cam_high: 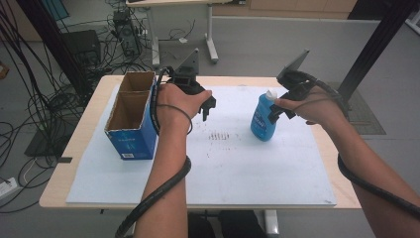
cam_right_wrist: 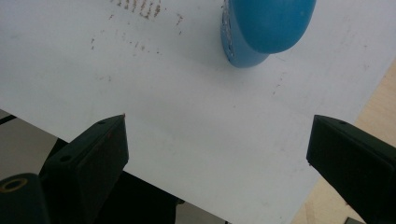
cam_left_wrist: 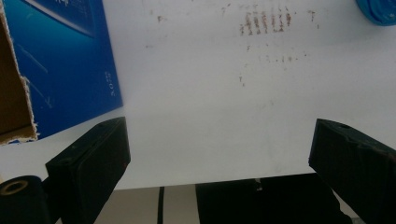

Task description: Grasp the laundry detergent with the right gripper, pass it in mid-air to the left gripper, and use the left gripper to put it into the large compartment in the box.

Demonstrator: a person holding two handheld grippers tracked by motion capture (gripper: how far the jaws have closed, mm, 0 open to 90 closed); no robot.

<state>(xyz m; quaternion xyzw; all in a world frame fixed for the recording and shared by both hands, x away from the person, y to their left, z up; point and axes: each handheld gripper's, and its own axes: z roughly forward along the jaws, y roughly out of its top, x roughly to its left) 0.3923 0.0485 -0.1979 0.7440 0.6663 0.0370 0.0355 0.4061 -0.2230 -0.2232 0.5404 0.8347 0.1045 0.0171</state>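
Grey floor (cam_high: 277, 44), cable tangle (cam_high: 44, 99) left, 2nd table (cam_high: 168, 2) behind

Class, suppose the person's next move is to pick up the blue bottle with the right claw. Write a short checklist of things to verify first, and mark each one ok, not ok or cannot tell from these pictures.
1. Right claw open wide enough: ok, its jaws stand far apart in the right gripper view.
2. Blue bottle upright on the white sheet: ok.
3. Bottle between the right jaws: not ok, it stands ahead of them.
4. Bottle cap closed: cannot tell, too small.
5. Left claw out of the way: ok, open beside the cardboard box, apart from the bottle.
6. Box open at the top: ok.
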